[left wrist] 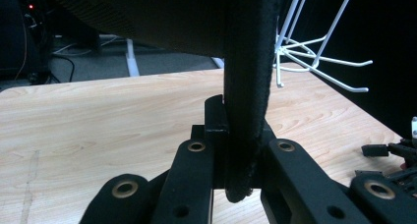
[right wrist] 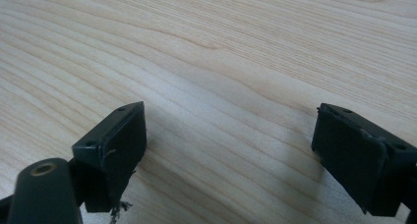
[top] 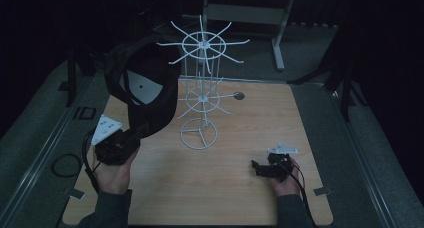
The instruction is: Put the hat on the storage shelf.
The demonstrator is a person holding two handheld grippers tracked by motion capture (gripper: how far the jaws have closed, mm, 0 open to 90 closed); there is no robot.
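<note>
1. While your left hand-held gripper is raised above the surface, its jaws are pressed together on the rim of a black fabric cap. The left gripper view shows the cap's thick padded edge standing upright between the two jaws.
2. The cap hangs in the air over the left part of the light wooden surface, with its pale inner lining and a small dark spot facing the camera in the high view.
3. Just beside the cap, to its right, stands a white wire display rack with a round ring base, a thin central post and two tiers of spoke-like hooks. The cap's right edge overlaps the rack's upper hooks in the high view; whether they touch, you cannot tell.
4. Your left hand grips the gripper body from below, with a grey three-cornered plate on top of it.
5. Your right hand-held gripper rests low near the surface's right front part, well apart from the cap and rack. Its jaws are spread wide with only bare wood grain between them in the right gripper view.
6. Your right hand holds it from behind.
</note>
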